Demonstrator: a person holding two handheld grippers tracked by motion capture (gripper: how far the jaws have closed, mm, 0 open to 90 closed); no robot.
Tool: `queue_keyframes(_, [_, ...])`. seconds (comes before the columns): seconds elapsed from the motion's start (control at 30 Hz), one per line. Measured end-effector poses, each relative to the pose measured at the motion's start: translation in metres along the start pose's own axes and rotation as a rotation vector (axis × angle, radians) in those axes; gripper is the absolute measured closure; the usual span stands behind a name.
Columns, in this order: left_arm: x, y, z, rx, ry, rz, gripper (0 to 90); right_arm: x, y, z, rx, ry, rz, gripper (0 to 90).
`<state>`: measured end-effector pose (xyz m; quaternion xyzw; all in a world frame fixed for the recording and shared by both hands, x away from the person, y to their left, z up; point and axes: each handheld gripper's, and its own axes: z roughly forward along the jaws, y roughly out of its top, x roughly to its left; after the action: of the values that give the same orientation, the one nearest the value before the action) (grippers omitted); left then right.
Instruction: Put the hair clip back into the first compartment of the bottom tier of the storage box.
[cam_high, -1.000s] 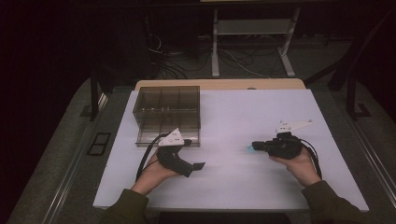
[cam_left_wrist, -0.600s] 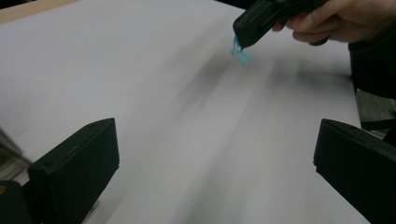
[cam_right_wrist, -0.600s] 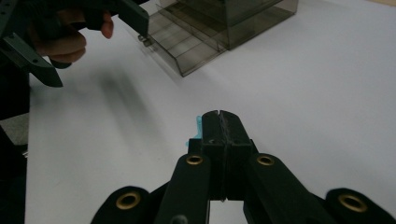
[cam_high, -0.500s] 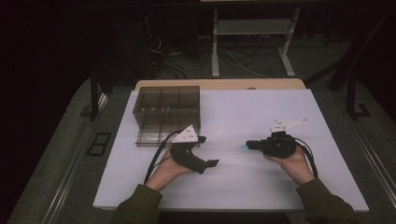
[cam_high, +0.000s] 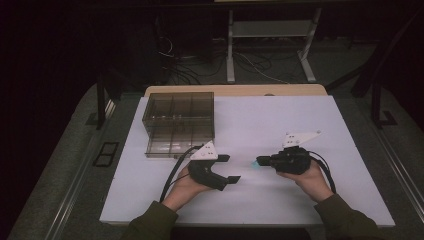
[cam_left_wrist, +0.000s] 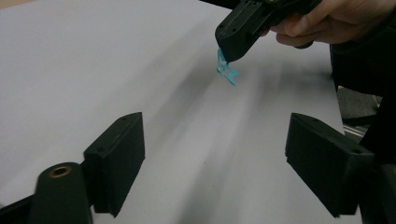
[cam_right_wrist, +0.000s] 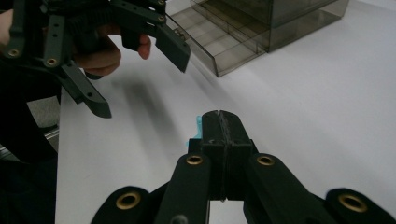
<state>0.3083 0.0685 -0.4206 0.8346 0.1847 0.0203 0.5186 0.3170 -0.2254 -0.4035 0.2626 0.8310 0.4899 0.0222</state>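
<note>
The right gripper (cam_high: 261, 162) is clamped on a small turquoise piece (cam_left_wrist: 226, 71) above the worktop (cam_high: 280, 120). The left gripper (cam_high: 230, 169), empty, has just been closing its jaws, yet they stand apart.

Teal piece (cam_right_wrist: 198, 127) mostly hidden behind right tool (cam_right_wrist: 223, 122); shape unclear. Clear box (cam_right_wrist: 261, 28) cut off at frame top.

Just the background stuff on the surface (cam_high: 280, 120)

Smoky clear compartment box (cam_high: 180, 122) sits at the white sheet's far left corner; tangled cables (cam_high: 200, 65) and a metal stand (cam_high: 272, 45) behind.
</note>
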Motion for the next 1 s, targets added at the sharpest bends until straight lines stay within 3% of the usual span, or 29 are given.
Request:
queue_keyframes(0.6, [-0.006,0.005,0.013,0.018,-0.068,-0.008,53.8,0.018,0.006,0.012,-0.013,0.055,-0.05,88.4])
queue_keyframes(1.0, [-0.008,0.007,0.016,0.019,-0.078,-0.012,69.6,0.023,0.007,0.017,-0.016,0.071,-0.07,88.4])
